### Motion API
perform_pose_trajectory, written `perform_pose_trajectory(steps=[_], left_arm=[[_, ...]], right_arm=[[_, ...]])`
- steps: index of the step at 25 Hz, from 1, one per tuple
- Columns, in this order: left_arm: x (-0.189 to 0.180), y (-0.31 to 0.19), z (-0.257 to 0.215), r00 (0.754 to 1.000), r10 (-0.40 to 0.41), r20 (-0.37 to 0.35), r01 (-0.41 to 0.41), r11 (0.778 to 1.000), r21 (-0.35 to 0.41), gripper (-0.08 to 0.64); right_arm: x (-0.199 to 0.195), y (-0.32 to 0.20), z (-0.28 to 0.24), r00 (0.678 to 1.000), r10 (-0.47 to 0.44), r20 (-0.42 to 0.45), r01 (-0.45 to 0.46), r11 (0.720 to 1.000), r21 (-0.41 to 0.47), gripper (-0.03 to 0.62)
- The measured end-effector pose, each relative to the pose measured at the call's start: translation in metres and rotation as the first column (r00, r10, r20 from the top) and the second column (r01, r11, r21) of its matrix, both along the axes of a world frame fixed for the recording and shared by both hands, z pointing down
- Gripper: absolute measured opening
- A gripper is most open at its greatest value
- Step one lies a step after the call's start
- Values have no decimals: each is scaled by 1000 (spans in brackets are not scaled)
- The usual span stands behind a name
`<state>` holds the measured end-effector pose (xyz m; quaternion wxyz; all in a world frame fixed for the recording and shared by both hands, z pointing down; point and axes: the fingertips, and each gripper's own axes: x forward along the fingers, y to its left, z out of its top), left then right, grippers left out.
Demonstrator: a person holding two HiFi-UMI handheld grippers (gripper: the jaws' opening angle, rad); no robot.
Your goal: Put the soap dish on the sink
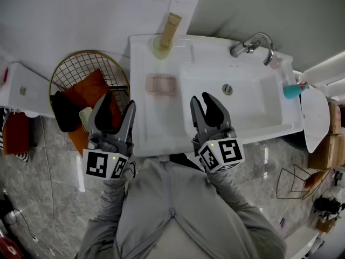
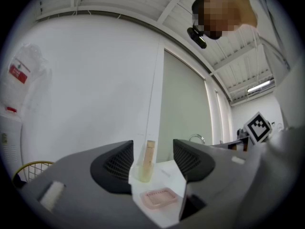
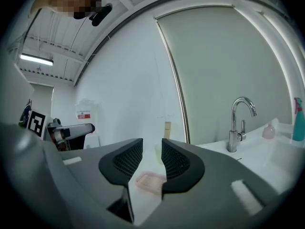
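Since the pink ribbed plastic soap dish already lies flat on the left ledge of the white ceramic sink, near the tall yellowish bottle, draw your wide-open, empty left gripper and narrowly parted, empty right gripper back without brushing it.

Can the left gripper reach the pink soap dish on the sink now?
Probably yes: the left gripper is open and empty, and the soap dish lies uncovered on the sink just ahead of it, with nothing between them.
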<state>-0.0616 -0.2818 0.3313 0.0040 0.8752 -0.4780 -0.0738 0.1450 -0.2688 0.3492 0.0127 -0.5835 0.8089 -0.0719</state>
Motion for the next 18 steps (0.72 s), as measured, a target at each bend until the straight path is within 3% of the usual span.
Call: perform_pose_trajectory(steps=[18], left_arm=[[-3, -3, -2, 1000, -1, 3, 1, 1000, 5, 284]], right_arm=[[0, -6, 3, 1000, 1, 3, -1, 1000, -9, 109]])
